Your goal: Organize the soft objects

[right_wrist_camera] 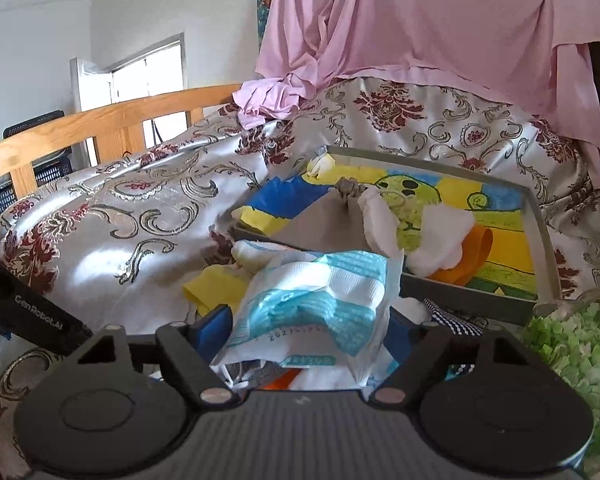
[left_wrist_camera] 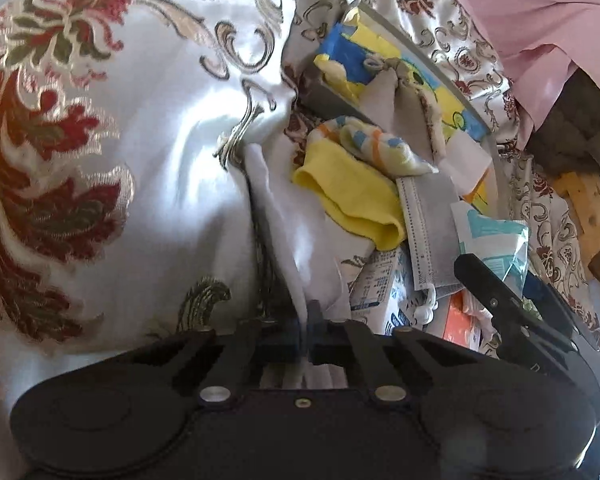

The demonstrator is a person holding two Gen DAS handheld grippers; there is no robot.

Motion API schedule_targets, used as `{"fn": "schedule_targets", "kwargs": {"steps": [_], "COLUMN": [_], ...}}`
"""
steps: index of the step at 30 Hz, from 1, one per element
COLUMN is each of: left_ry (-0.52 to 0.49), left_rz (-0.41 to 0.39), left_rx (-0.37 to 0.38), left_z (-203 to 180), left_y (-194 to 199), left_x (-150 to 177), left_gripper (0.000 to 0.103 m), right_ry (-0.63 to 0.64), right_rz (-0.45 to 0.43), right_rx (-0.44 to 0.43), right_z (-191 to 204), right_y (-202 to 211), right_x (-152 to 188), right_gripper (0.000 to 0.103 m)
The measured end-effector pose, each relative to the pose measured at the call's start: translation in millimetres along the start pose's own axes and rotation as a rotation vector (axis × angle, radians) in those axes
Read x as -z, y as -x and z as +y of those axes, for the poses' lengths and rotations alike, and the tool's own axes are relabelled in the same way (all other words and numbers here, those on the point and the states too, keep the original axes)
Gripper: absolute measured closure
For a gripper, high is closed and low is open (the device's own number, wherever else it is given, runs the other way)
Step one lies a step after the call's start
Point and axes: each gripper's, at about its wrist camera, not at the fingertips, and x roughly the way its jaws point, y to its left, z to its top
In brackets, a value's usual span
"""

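L claw [left_wrist_camera: 306, 332] shut tight on 1 white cloth [left_wrist_camera: 276, 216]; its tips blur. R claw [right_wrist_camera: 312, 332] wide w/ 1 blue-white tissue pack [right_wrist_camera: 316, 292] between, touch unclear. At 12: 1 yellow sock [left_wrist_camera: 348, 196], 1 grey mask [left_wrist_camera: 428, 220], then 1 grey tray [right_wrist_camera: 540, 216]. Only R view shows 1 green bits jar [right_wrist_camera: 580, 352], cut off at 3; pink sheet [right_wrist_camera: 420, 16] farthest.

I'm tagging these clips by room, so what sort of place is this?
Most likely a bedroom in a home. A satin floral bedspread covers what looks like a bed with a wooden bed rail, pink cloth is draped behind, and a window sits in a plain white wall.
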Motion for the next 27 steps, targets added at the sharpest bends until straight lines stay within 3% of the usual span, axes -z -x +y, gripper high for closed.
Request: {"fn": "schedule_targets", "kwargs": {"steps": [6, 19, 23, 27], "left_ry": [-0.061, -0.333, -0.409, -0.421], "left_rz": [-0.053, -0.325, -0.359, -0.377], "left_rx": [0.022, 0.099, 0.127, 0.165], "left_z": [-8, -48, -58, -69], "left_y": [8, 47, 58, 71], "left_x": [-1, 10, 20, 23], "left_gripper": [0.103, 0.103, 0.103, 0.103], "right_ry": [0.019, 0.091, 0.094, 0.088], "right_rz": [-0.005, -0.106, -0.137, -0.169], "right_rx": [0.003, 0.032, 0.043, 0.059], "right_z": [5, 18, 17, 14], "right_y": [3, 32, 43, 54], "right_x": [-2, -16, -19, -24], "right_gripper": [0.029, 0.030, 0.030, 0.030]}}
